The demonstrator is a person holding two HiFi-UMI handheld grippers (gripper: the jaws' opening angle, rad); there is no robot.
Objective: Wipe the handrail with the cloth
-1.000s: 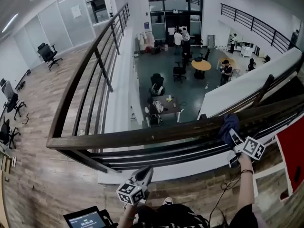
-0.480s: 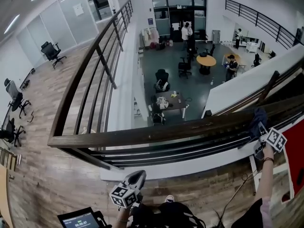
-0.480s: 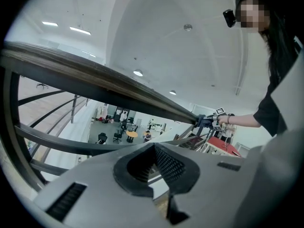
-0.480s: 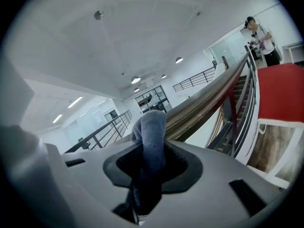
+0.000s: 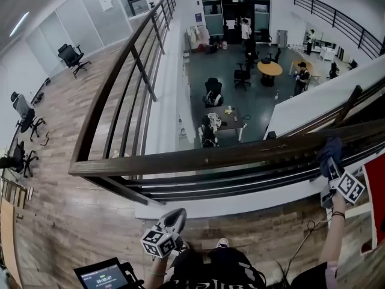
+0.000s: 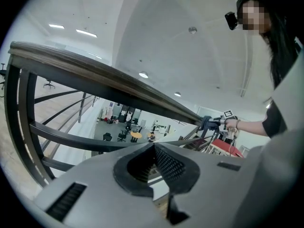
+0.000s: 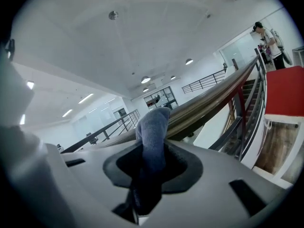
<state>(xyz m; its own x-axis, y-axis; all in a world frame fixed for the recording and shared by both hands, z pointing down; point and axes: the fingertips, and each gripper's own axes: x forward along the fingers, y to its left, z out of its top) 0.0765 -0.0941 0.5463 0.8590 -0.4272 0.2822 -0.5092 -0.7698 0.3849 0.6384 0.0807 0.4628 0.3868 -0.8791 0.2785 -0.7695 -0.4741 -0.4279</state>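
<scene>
As the right gripper [image 5: 330, 163], clamped on the cloth [image 5: 329, 149], slid right along the handrail [image 5: 198, 157] — left gripper [image 5: 175, 218] closed, idle — wiping advanced.

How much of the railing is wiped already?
Done: no wiped stretch shows on the handrail, so I cannot tell. In hand: the right gripper is shut on the blue cloth, pressing it on the rail far to the right. Still to do: likely the long stretch toward the left corner; the left gripper hangs empty below.
</scene>
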